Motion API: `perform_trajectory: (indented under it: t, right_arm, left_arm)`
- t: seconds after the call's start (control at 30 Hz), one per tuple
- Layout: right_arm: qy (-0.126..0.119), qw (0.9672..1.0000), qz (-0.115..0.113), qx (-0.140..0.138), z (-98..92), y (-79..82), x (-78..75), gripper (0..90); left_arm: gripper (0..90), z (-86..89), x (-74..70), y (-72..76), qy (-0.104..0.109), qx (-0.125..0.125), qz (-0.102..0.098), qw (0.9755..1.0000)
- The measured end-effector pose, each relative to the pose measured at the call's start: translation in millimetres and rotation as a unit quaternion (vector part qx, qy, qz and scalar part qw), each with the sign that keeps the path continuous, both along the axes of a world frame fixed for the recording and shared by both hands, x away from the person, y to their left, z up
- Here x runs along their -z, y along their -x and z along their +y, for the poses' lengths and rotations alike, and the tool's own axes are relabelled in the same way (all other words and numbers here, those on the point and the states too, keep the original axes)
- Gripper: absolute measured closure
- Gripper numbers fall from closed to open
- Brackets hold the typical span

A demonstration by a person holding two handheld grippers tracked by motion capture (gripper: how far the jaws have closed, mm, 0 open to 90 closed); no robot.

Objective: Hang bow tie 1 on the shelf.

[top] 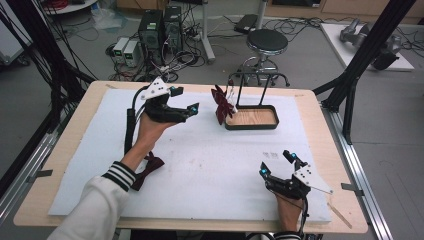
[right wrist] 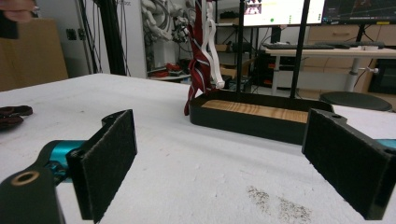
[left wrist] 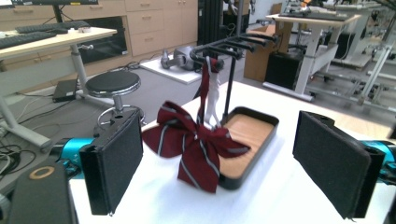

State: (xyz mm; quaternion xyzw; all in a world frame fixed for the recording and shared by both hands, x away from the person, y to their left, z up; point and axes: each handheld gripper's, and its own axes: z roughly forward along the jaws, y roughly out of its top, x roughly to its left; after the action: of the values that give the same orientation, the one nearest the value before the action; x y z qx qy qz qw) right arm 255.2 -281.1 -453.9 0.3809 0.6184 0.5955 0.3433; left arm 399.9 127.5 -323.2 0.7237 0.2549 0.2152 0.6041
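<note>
A second bow tie (top: 148,169) lies flat on the white mat (top: 210,165), tucked under the person's left forearm, behind the left gripper (top: 186,112) and well apart from its jaws. If that is the next piece to hang, the sleeve could drag it across the mat or off its edge as the arm moves, and the gripper would have to reverse its heading to reach it.

Ahead of the left gripper, whose jaws stand wide with nothing between the pads, the striped maroon bow tie (left wrist: 196,144) hangs by its white strap (left wrist: 213,95) from a bar of the black rack (left wrist: 224,46). The bow droops against the near rim of the wooden-floored tray (left wrist: 252,140), just beyond the jaw tips. The hook on the bar looks shallow from here; a jaw brushing the bow or catching the strap could pull it off the bar, or tip the light rack sideways.

Further right, the right gripper (top: 278,162) rests low on the mat at the near edge, well short of the tray (right wrist: 252,116), its jaws (right wrist: 219,163) equally wide and empty. It steadies nothing, so any tug on the rack from the left side would go unopposed.
</note>
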Motion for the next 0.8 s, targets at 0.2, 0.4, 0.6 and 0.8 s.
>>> perform_trajectory:
  t: [0.2, 0.4, 0.6, 0.8]
  right_arm:
    - [0.0, 1.0, 0.0, 0.0, 0.1, 0.0, 0.0, 9.4]
    - [0.001, 1.0, 0.0, 0.001, 0.1, 0.1, 0.0, 9.4]
    - [0.002, 1.0, -0.003, 0.001, 0.2, -0.1, 0.1, 9.4]
    - [0.002, 1.0, -0.001, 0.002, 0.8, 0.4, 0.0, 9.4]
  left_arm:
    - [16.5, 30.3, 4.7, 25.7, 0.001, -0.005, -0.012, 0.9999]
    - [16.6, 61.3, 8.7, 48.5, 0.007, -0.013, -0.025, 0.9996]
    - [16.6, 89.9, 17.7, 67.7, 0.007, -0.024, -0.027, 0.9993]
    - [16.6, 114.1, 33.7, 84.3, 0.009, -0.035, -0.028, 0.999]
